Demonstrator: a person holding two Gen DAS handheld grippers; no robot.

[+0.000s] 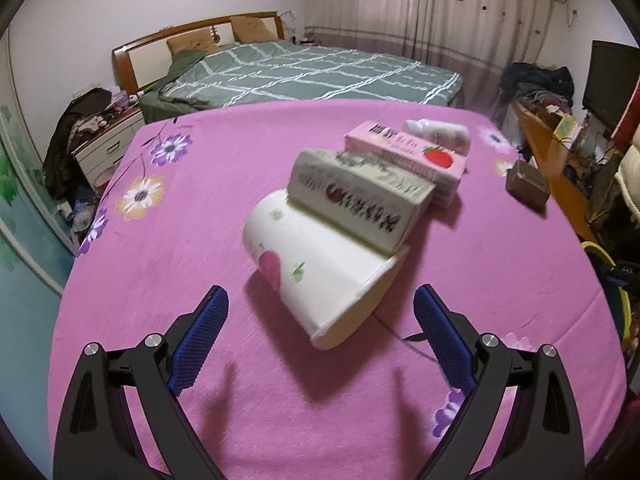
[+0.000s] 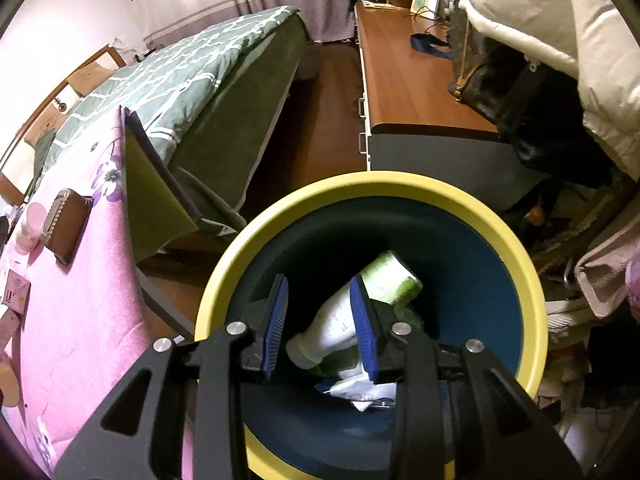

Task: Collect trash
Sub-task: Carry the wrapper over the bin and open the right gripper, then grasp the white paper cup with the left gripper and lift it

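Left wrist view: left gripper point(image 1: 320, 320) with jaws wide apart and empty above the pink tablecloth point(image 1: 160, 280), just short of a tipped paper cup point(image 1: 316, 268) with a green carton point(image 1: 356, 200), pink carton point(image 1: 404, 152) and small bottle point(image 1: 440, 132) behind it. Right wrist view only: right gripper point(image 2: 322, 324), jaws parted and gripping nothing, over the yellow-rimmed bin point(image 2: 520, 264), where a white bottle point(image 2: 340, 324) lies on crumpled wrappers point(image 2: 360, 392).

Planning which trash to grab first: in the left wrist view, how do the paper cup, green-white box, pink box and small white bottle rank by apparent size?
1. Paper cup, though it lies nearest the camera.
2. Green-white box.
3. Pink box, close to the green-white one; being farther off makes this unsure.
4. Small white bottle, farthest off.
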